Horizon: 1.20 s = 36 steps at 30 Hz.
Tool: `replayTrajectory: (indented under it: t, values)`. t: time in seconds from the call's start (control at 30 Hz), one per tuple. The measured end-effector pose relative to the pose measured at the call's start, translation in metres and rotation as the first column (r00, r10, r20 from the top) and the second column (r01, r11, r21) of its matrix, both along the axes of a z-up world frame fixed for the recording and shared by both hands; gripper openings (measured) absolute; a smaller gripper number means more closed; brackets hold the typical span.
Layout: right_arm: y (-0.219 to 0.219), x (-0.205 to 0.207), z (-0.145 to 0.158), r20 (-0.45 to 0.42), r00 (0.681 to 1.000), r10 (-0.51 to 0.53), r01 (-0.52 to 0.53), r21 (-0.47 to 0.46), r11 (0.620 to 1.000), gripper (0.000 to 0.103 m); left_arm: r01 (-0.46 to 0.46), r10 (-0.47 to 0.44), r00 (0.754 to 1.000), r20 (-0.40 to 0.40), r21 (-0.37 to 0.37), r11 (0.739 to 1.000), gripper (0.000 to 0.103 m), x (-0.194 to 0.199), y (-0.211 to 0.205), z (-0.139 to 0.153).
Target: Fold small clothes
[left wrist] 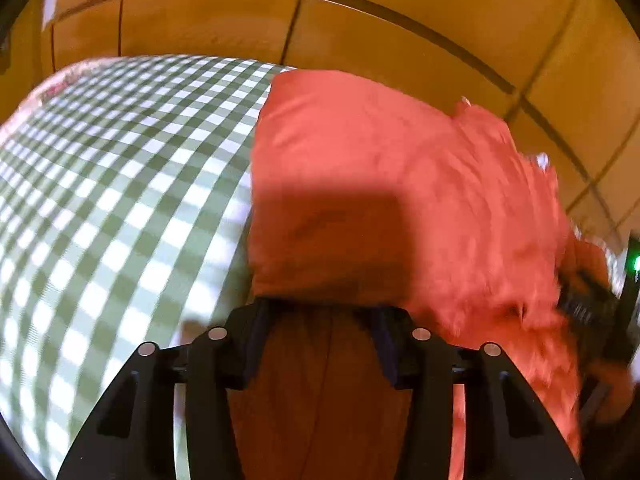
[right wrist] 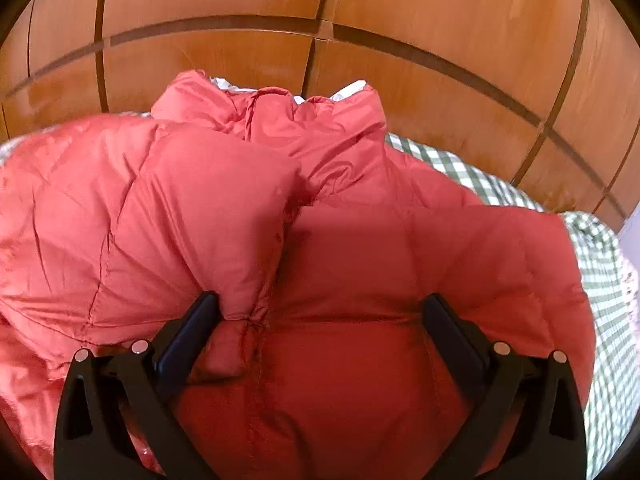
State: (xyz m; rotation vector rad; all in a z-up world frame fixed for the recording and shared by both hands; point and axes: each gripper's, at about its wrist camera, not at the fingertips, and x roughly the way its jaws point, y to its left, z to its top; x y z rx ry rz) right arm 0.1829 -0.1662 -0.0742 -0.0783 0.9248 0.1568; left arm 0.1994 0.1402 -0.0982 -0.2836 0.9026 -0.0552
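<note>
Two grippers work one red padded jacket (right wrist: 224, 208) lying on the green checked cloth (left wrist: 120, 184). Left gripper (left wrist: 320, 320): jaws partly parted with jacket fabric between them. Right gripper (right wrist: 320, 312): jaws wide, resting over the jacket.

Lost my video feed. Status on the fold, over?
Left gripper shut on red jacket. Right gripper open over it. Jacket on checked cloth; nothing in the way.

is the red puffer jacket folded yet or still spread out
Partly folded. The red puffer jacket has a sleeve laid over its body, collar at the far end, on the checked cloth. The right gripper is open.
</note>
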Motion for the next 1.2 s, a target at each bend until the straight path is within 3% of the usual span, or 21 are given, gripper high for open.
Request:
replayTrajectory:
  t: [0.03,0.07,0.1,0.2,0.37,0.5,0.53,0.63,0.7,0.8,0.87,1.0,1.2]
  values:
    - [-0.003,-0.002,0.004,-0.011,1.000,0.002,-0.002,0.005,1.000,0.101,-0.013,0.013,1.000,-0.014,0.038,0.999,0.092,-0.010,0.002,0.000]
    - [-0.011,-0.008,0.013,-0.019,1.000,-0.001,0.001,0.023,1.000,0.101,-0.039,0.040,0.999,-0.012,0.077,0.996,0.098,-0.020,0.004,0.002]
    - [-0.015,-0.014,0.019,-0.017,1.000,-0.004,0.005,0.040,0.999,0.101,-0.053,0.052,0.999,0.014,0.083,0.995,0.098,-0.033,0.010,0.004]
    - [-0.041,-0.045,0.043,0.012,1.000,-0.011,0.010,0.088,0.996,0.101,-0.024,0.024,0.999,0.025,-0.013,1.000,0.098,-0.061,0.027,0.007]
    - [-0.098,-0.100,0.060,0.042,0.999,-0.034,0.029,0.110,0.993,0.101,-0.008,0.008,1.000,0.016,-0.010,1.000,0.098,-0.103,0.049,0.005]
    - [-0.157,-0.150,0.057,-0.015,0.995,-0.095,0.096,0.200,0.975,0.101,0.051,-0.050,0.999,0.018,-0.068,0.996,0.097,-0.131,0.065,0.004]
    - [-0.172,-0.160,0.054,-0.035,0.993,-0.110,0.115,0.232,0.966,0.101,0.075,-0.074,0.997,0.016,-0.102,0.992,0.090,-0.138,0.068,0.003]
    - [-0.223,-0.196,0.037,-0.131,0.978,-0.161,0.196,0.333,0.922,0.094,0.138,-0.139,0.990,0.004,-0.178,0.974,0.073,-0.153,0.072,-0.001]
    - [-0.245,-0.214,0.025,-0.193,0.965,-0.179,0.243,0.391,0.888,0.086,0.183,-0.186,0.983,0.006,-0.219,0.958,0.072,-0.164,0.071,-0.004]
    - [-0.270,-0.244,0.004,-0.278,0.945,-0.171,0.297,0.518,0.802,0.083,0.248,-0.256,0.967,0.011,-0.289,0.925,0.072,-0.180,0.065,-0.008]
    - [-0.276,-0.261,-0.005,-0.291,0.946,-0.145,0.294,0.576,0.763,0.083,0.260,-0.270,0.963,0.012,-0.310,0.915,0.074,-0.188,0.062,-0.010]
    - [-0.275,-0.284,-0.009,-0.265,0.957,-0.119,0.267,0.637,0.723,0.083,0.278,-0.296,0.955,0.011,-0.377,0.884,0.092,-0.197,0.061,-0.011]
    - [-0.264,-0.305,-0.011,-0.252,0.966,-0.052,0.220,0.705,0.675,0.083,0.316,-0.342,0.940,0.001,-0.384,0.867,0.094,-0.200,0.049,-0.011]
